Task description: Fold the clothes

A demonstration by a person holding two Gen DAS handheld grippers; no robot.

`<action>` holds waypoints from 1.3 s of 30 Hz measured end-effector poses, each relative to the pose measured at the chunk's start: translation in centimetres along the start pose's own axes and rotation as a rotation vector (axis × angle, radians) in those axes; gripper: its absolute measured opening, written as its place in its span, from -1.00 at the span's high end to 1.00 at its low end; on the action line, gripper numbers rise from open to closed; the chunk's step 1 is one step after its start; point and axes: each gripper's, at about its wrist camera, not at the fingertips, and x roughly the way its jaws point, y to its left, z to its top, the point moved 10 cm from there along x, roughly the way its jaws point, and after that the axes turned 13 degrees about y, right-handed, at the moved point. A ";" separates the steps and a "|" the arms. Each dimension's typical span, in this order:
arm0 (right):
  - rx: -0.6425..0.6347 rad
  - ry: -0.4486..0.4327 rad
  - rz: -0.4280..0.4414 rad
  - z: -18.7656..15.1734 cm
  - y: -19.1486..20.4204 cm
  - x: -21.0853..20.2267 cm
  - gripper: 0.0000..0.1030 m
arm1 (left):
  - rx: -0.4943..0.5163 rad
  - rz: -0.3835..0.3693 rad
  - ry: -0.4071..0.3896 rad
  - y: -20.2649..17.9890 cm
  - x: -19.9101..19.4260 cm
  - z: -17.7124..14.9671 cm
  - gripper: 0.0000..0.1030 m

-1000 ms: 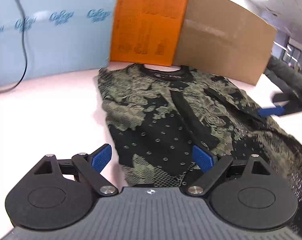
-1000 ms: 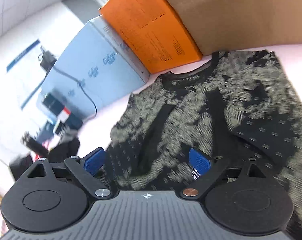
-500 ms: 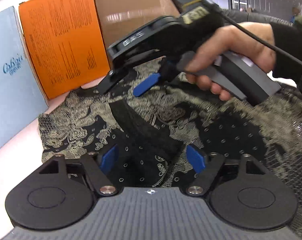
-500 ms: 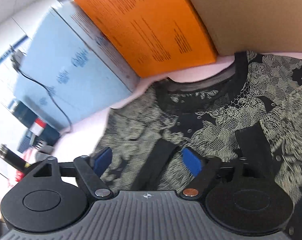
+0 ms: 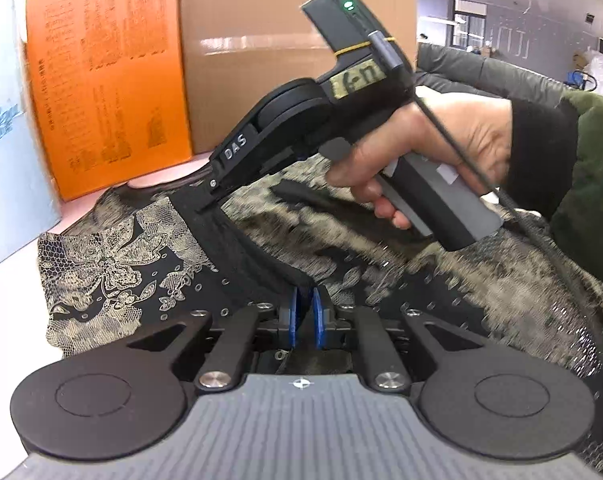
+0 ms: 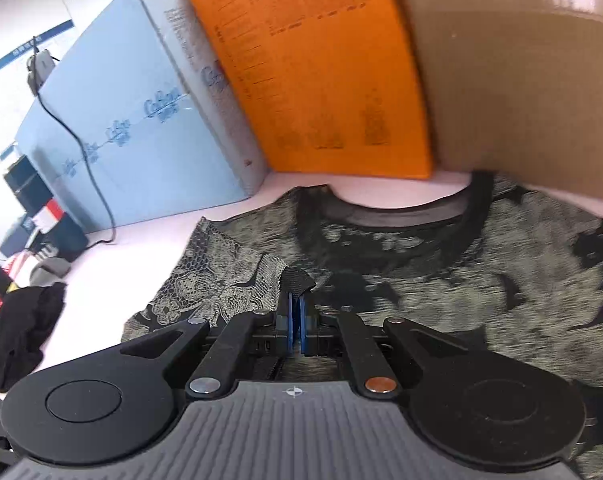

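Note:
A black top with a pale lace-flower pattern [image 5: 113, 264] lies spread on a pink table, its neckline [image 6: 405, 212] toward the boxes. My left gripper [image 5: 306, 312] is shut on a black fold of the top near its middle. My right gripper [image 6: 296, 312] is shut on the top's fabric near the left shoulder, just below the neckline. In the left wrist view the right gripper [image 5: 211, 196] comes in from the right in a hand, its tip pinching the cloth by the collar.
An orange box [image 5: 105, 92], a brown cardboard box [image 5: 285, 48] and a pale blue box [image 6: 141, 132] stand along the back of the pink table [image 6: 113, 268]. A black cable [image 6: 89, 160] hangs over the blue box. A dark garment [image 6: 17, 332] lies at the left.
Both grippers went from open to shut on the top. The right gripper moved forward to the collar area. The left gripper swung right, over the middle of the top.

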 end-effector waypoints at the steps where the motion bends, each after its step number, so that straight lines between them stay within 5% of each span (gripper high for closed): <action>1: 0.000 0.001 -0.016 -0.1 -0.4 -0.1 0.93 | 0.006 -0.007 0.000 -0.5 0.1 0.2 0.85; 12: 0.011 0.014 -0.100 -0.9 -2.5 0.5 0.93 | 0.006 0.016 0.082 -2.5 2.9 0.1 0.79; 14: 0.015 0.003 -0.126 -0.9 -2.5 0.1 0.87 | -0.005 0.027 0.080 -2.6 2.9 0.1 0.61; 16: 0.015 -0.017 -0.148 -0.8 -2.6 -0.5 0.78 | -0.010 0.051 0.081 -2.6 2.8 0.0 -0.17; 18: 0.020 -0.044 -0.150 -0.9 -2.4 -1.6 0.76 | -0.002 0.072 0.071 -2.9 2.6 -0.1 -0.34; 32: -0.076 -0.114 -0.173 -6.0 -2.0 -12.2 0.12 | 0.069 0.299 0.047 -4.0 -1.8 1.0 -0.60; 39: -0.360 -0.023 -0.328 -11.8 -1.8 -15.6 0.05 | -0.067 0.257 0.092 -0.3 -4.7 4.5 -0.62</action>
